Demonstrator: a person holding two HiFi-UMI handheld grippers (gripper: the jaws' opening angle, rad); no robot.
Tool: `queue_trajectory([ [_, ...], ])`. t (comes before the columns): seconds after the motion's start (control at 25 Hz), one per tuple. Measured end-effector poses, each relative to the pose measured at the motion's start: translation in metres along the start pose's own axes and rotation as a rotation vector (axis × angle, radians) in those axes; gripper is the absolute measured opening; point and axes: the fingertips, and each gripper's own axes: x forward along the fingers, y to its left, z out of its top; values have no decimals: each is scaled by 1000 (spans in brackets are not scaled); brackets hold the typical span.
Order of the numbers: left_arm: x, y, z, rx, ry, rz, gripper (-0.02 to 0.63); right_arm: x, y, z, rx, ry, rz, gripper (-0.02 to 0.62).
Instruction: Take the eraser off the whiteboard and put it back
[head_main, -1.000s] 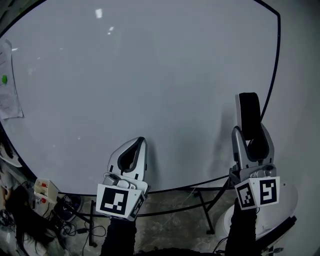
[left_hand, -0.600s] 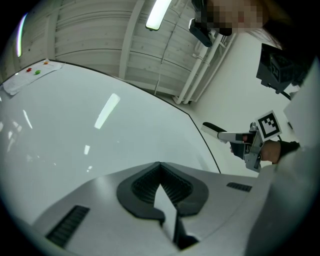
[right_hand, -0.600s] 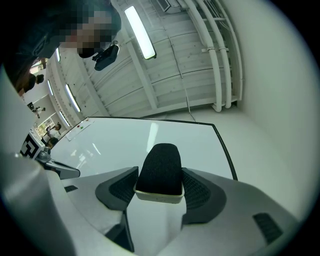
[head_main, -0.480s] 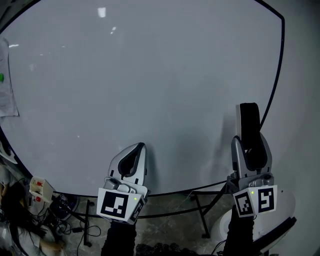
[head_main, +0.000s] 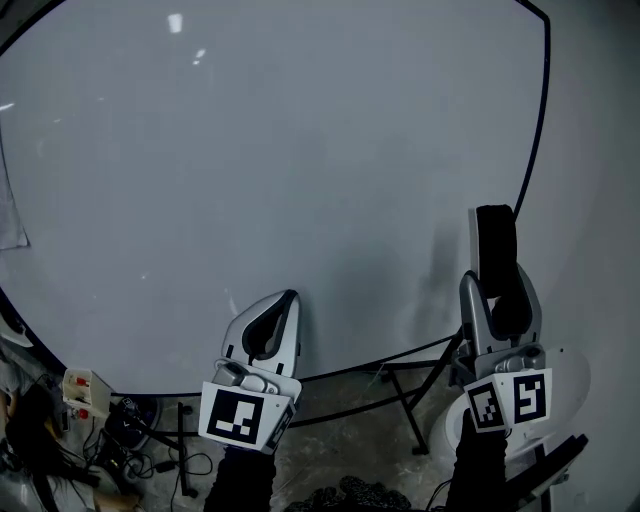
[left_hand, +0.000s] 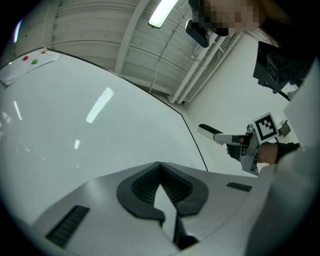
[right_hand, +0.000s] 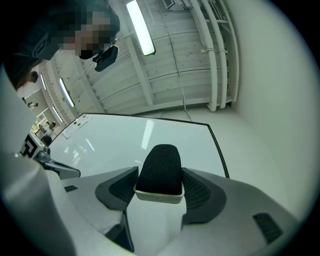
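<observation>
The whiteboard (head_main: 250, 170) fills most of the head view. My right gripper (head_main: 498, 282) is shut on the eraser (head_main: 495, 240), a white block with a black felt face, which stands up out of the jaws in front of the board's lower right edge. In the right gripper view the eraser (right_hand: 160, 170) sits between the two dark pads (right_hand: 117, 189). Whether it touches the board I cannot tell. My left gripper (head_main: 288, 298) is low on the board's bottom edge, shut with nothing in it; its tips (left_hand: 160, 167) meet.
A paper sheet with coloured magnets (left_hand: 25, 62) is stuck at the board's far left corner. Under the board are its black stand legs (head_main: 410, 400), with cables and a small box (head_main: 80, 385) on the floor at the lower left. A pale wall (head_main: 600, 200) lies right of the board.
Both grippers keep their places, and the eraser stays in the right one. Only the head view has shifted a little, so the paper at the left has slid out of it.
</observation>
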Motion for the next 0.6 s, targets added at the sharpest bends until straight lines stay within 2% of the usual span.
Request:
queue_trajectory([
  [0.4,2,-12,-6,-4,5,-3,6,-8,-20,-3,-23,9,-26,279],
  [0.6,27,-39,-1,23,7,51,6,-2,-75,-10,-13,-8,-27,279],
])
